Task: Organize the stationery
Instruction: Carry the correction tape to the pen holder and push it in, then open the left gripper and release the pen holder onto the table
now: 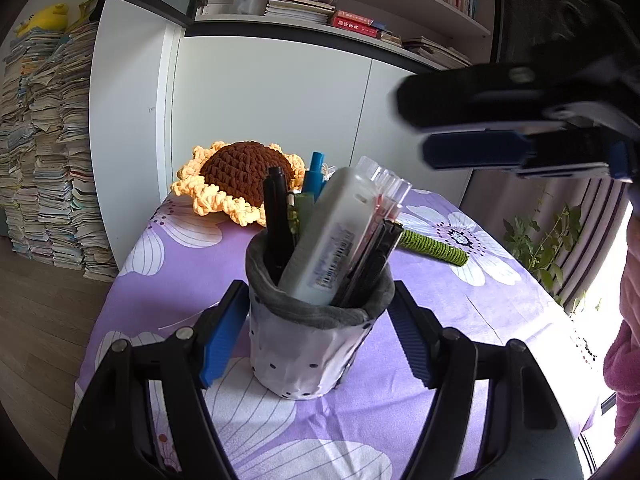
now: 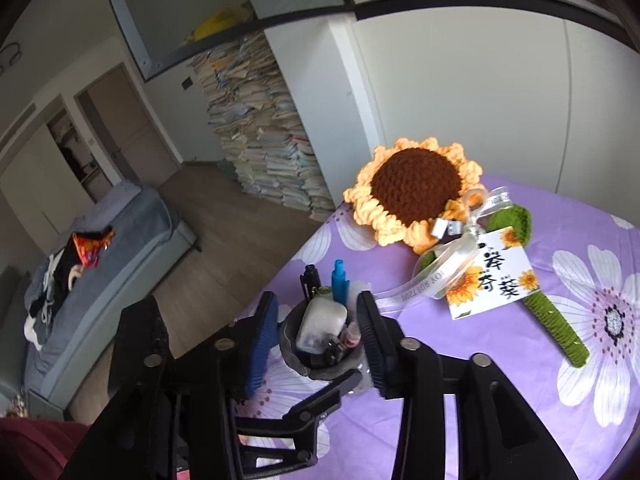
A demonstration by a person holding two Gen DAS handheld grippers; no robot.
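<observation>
A soft white dotted pen holder (image 1: 298, 350) with a grey lining stands on the purple flowered tablecloth (image 1: 460, 340). It holds black pens (image 1: 276, 216), a blue pen (image 1: 314, 174), a white correction tape (image 1: 328, 240) and clear-capped pens. My left gripper (image 1: 318, 336) is open, its blue pads on either side of the holder, with small gaps. My right gripper (image 2: 316, 340) is open and empty, hovering above the holder (image 2: 320, 360); it shows blurred at the upper right of the left wrist view (image 1: 500, 120).
A crocheted sunflower (image 2: 416, 188) with a green stem (image 2: 556, 324) and a printed card (image 2: 488, 276) lies behind the holder. White cabinets and bookshelves (image 1: 360, 12) stand behind the table. Paper stacks (image 1: 44, 152) stand left; a plant (image 1: 548, 240) is right.
</observation>
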